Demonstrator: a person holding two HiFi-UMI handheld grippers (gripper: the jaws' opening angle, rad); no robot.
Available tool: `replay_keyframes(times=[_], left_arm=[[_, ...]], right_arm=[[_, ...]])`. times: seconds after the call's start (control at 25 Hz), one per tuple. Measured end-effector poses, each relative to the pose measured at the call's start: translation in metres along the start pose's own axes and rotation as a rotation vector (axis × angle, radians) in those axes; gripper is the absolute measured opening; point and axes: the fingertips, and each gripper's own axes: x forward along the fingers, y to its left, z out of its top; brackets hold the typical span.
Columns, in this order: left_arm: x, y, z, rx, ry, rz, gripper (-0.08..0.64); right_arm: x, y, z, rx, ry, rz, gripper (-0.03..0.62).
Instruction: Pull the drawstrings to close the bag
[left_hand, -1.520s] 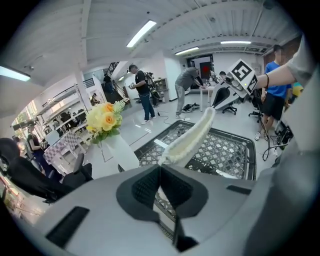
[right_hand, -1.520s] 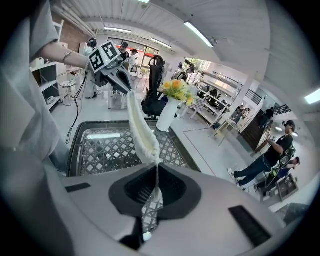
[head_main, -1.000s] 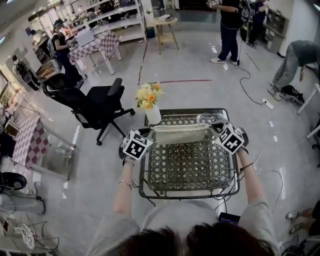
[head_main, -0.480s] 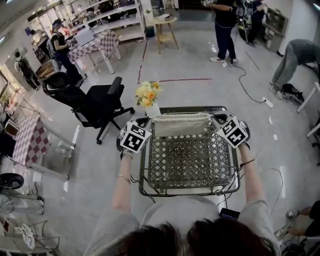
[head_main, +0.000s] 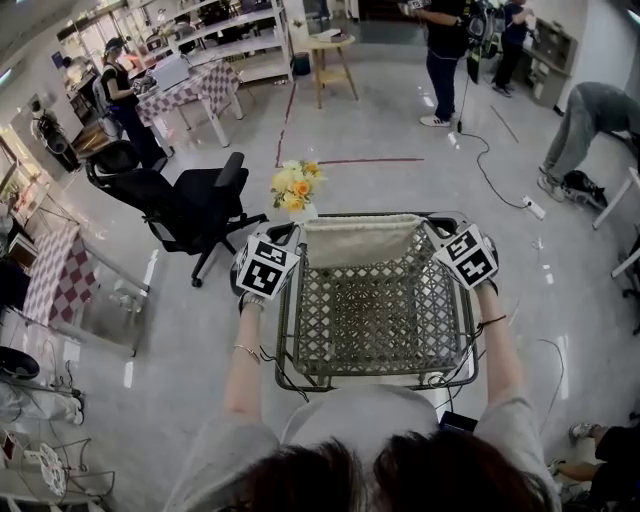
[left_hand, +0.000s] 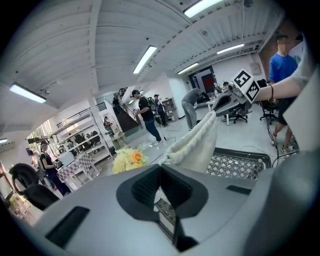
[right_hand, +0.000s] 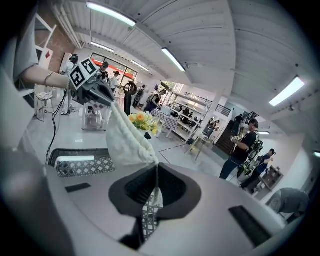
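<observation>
A cream cloth drawstring bag (head_main: 360, 241) hangs stretched between my two grippers over the far edge of a metal lattice table (head_main: 375, 325). My left gripper (head_main: 291, 240) is shut at the bag's left top corner, my right gripper (head_main: 434, 236) at its right one. In the left gripper view the bag (left_hand: 198, 141) runs from my closed left gripper (left_hand: 159, 172) up to the right gripper (left_hand: 235, 96). In the right gripper view a thin drawstring (right_hand: 157, 172) drops from the bag's corner (right_hand: 128, 138) into the closed right gripper (right_hand: 156, 176). The bag's mouth is hidden.
A white vase of yellow flowers (head_main: 296, 188) stands just past the table's far left corner. A black office chair (head_main: 185, 205) is on the floor to the left. People stand and bend at the back and right, and a cable (head_main: 490, 160) runs across the floor.
Both grippers have risen together and moved toward the table's far edge, carrying the bag up off the lattice top. The bag stays stretched between them.
</observation>
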Motion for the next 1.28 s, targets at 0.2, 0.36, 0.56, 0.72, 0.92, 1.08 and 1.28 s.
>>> replay_keyframes(times=[0.2,0.36,0.56,0.72,0.92,1.08,1.28], left_arm=[[-0.010,0.004,0.009,-0.052,-0.034,0.020,0.025],[-0.010,0.005,0.005,-0.082,-0.033,0.039,0.025],[-0.012,0.008,0.005,-0.151,-0.066,0.058,0.025],[-0.015,0.009,0.006,-0.190,-0.087,0.068,0.025],[-0.014,0.010,0.009,-0.215,-0.102,0.090,0.025],[-0.013,0.013,0.008,-0.230,-0.101,0.112,0.025],[-0.016,0.017,0.011,-0.230,-0.117,0.145,0.025]], right_arm=[[-0.004,-0.008,0.006,0.104,-0.053,-0.020,0.026],[-0.004,-0.011,0.007,0.162,-0.073,-0.042,0.026],[-0.005,-0.015,0.009,0.209,-0.096,-0.073,0.026],[-0.008,-0.017,0.008,0.250,-0.111,-0.101,0.026],[-0.010,-0.023,0.004,0.295,-0.128,-0.143,0.025],[-0.011,-0.028,0.005,0.310,-0.139,-0.178,0.026],[-0.014,-0.031,0.007,0.318,-0.141,-0.223,0.025]])
